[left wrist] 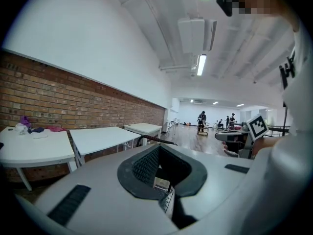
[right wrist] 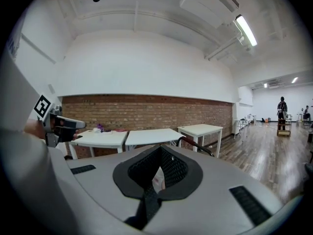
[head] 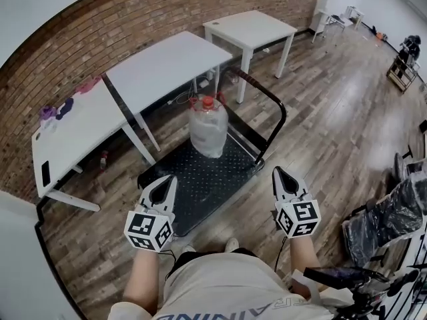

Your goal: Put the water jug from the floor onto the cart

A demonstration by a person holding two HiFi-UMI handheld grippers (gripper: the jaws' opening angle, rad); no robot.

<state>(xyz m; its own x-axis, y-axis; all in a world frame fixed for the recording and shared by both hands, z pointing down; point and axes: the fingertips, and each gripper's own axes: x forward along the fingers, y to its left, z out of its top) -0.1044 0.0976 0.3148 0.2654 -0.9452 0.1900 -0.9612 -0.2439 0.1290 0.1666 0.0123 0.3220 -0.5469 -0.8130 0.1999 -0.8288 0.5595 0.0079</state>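
Note:
The clear water jug (head: pixel 208 131) with a red cap stands upright at the far end of the black cart deck (head: pixel 193 185), just before the cart's curved handle (head: pixel 277 109). Both grippers hover close to my body at the near end of the cart, well short of the jug. My left gripper (head: pixel 168 179) is over the deck's near left corner, jaws together and empty. Beside the cart's right edge, above the wood floor, my right gripper (head: pixel 276 171) is shut and holds nothing. In the gripper views the jaws hide the jug; only the handle (right wrist: pixel 198 145) peeks above them.
Three white tables (head: pixel 167 62) line the brick wall (head: pixel 133 19) behind the cart; the left one carries small purple and pink items (head: pixel 60 109). A chair wrapped in black plastic (head: pixel 387 219) stands at the right. People (left wrist: pixel 201 120) stand far down the room.

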